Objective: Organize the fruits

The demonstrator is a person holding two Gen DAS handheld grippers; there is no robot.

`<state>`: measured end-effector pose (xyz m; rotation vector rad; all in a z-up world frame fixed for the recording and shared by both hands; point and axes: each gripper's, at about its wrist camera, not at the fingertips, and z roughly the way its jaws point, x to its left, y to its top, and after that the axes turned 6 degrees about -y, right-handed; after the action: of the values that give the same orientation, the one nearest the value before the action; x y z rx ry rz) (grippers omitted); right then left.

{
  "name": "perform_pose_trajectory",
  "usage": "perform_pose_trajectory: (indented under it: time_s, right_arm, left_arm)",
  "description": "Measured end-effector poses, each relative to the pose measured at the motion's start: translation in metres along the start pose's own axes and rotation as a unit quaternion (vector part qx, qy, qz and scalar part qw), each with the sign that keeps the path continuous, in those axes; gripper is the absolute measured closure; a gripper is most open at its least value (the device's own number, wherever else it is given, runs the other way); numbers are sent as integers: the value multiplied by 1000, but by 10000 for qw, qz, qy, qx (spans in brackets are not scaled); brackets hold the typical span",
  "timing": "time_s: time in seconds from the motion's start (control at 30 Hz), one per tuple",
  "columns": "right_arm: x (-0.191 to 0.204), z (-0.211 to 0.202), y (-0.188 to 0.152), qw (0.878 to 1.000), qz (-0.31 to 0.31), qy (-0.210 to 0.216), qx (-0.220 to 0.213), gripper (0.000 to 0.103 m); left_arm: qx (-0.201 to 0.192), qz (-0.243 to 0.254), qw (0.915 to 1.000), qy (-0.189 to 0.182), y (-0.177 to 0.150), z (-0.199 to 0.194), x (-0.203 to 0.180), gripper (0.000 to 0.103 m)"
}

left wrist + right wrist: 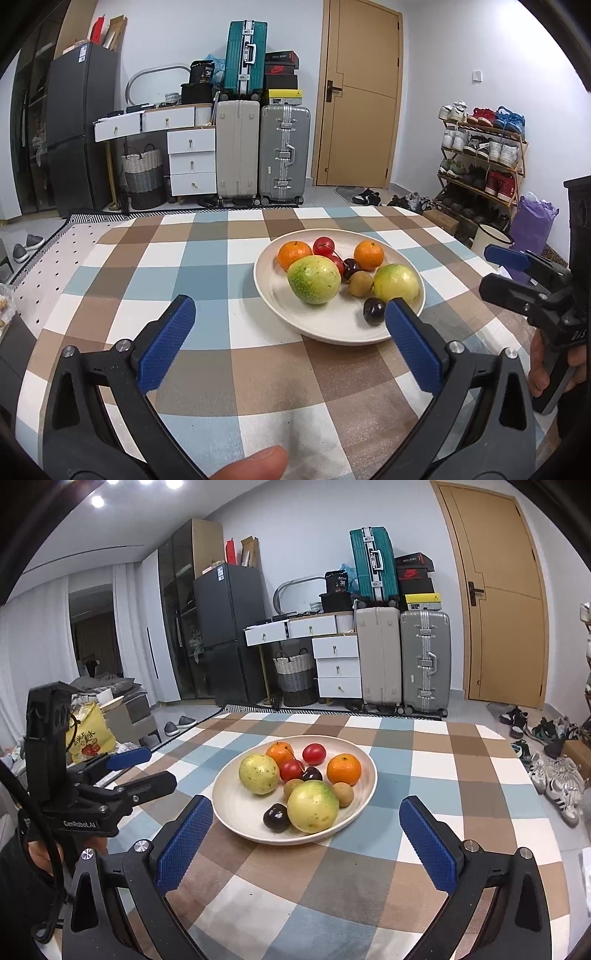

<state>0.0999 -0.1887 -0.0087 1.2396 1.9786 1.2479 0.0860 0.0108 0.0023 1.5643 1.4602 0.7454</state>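
A white plate [273, 295] [236, 808] on a checked tablecloth holds two yellow-green round fruits [314, 279] [312, 806], two oranges [294, 254] [344, 768], red plums [323, 246] [314, 753], dark cherries [373, 311] [276, 816] and small brown fruits [361, 283] [343, 794]. My left gripper [290, 314] is open and empty, just in front of the plate's near left side. My right gripper [306, 814] is open and empty, its fingers either side of the plate's near rim. Each gripper shows in the other's view, the right one [524, 280] and the left one [140, 768].
The table [229, 369] ends just beyond the plate. Behind stand suitcases [258, 147], white drawers [192, 162], a dark fridge [77, 125], a wooden door [362, 92] and a shoe rack [480, 155]. A yellow bag [88, 734] lies left of the table.
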Motion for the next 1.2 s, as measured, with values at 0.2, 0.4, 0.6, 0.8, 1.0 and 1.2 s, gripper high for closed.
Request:
perform_pose_trajectory:
  time_s: [0.2, 0.4, 0.6, 0.8, 1.0, 1.2]
  right_arm:
    - [-6, -4, 0, 9999, 135, 4, -79, 0]
    - [-5, -4, 1, 9999, 122, 13, -69, 0]
    - [-4, -3, 1, 9999, 93, 10, -50, 0]
    - [-5, -3, 1, 9999, 122, 10, -44, 0]
    - [-5, -3, 1, 9999, 114, 8, -43, 0]
    - [-5, -3, 1, 9999, 121, 10, -38, 0]
  left_arm:
    - [16, -62, 10000, 27, 2, 0, -1, 1]
    - [107, -133, 9999, -10, 4, 6, 2, 1]
    - [114, -127, 9998, 30, 3, 8, 3, 1]
    - [90, -81, 9999, 24, 3, 9, 3, 1]
    - [88, -76, 9999, 18, 3, 9, 2, 1]
    - [84, -47, 10000, 10, 3, 9, 2, 1]
